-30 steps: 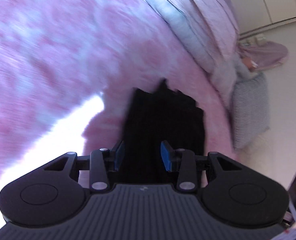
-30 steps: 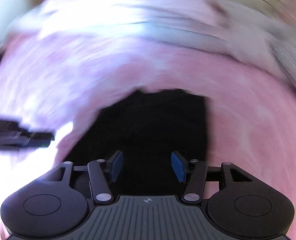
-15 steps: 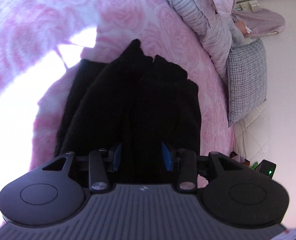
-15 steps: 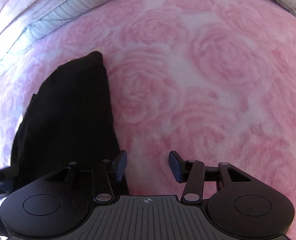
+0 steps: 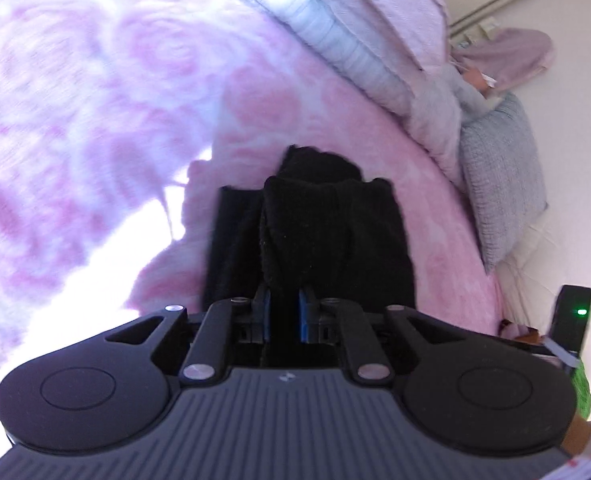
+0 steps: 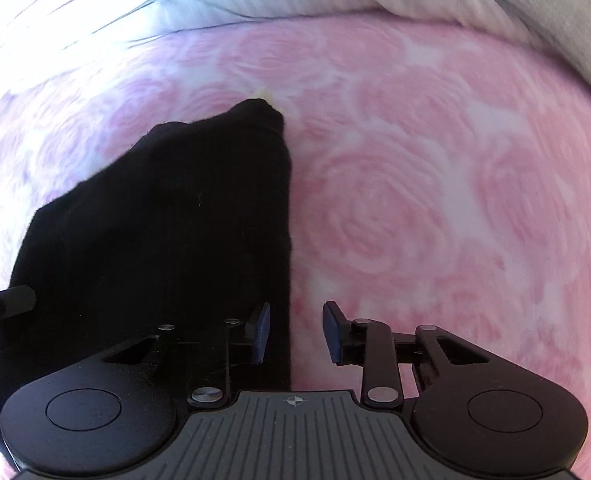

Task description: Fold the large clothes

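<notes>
A black garment (image 5: 335, 232) lies folded lengthwise on a pink rose-patterned blanket (image 5: 295, 100). My left gripper (image 5: 284, 312) sits at its near end. Its jaws are closing, and the blue pads pinch a ridge of the black cloth. In the right wrist view the same garment (image 6: 167, 220) fills the left half, tapering to a point far away. My right gripper (image 6: 295, 332) hovers over the garment's right edge. Its jaws are closing too, with that edge running between them and neither pad touching it. A black part of the left gripper's finger (image 6: 7, 304) shows at the left border.
Striped pillows (image 5: 347, 40) and a grey checked cushion (image 5: 503, 184) line the bed's far and right side. A black device with a green light (image 5: 573, 312) stands by the bed's right edge. Bright sun washes out the blanket at left. Bare pink blanket (image 6: 435, 200) lies right of the garment.
The left jaws have narrowed onto the black cloth. The right gripper has sunk closer to the garment's right edge and its jaws have narrowed.
</notes>
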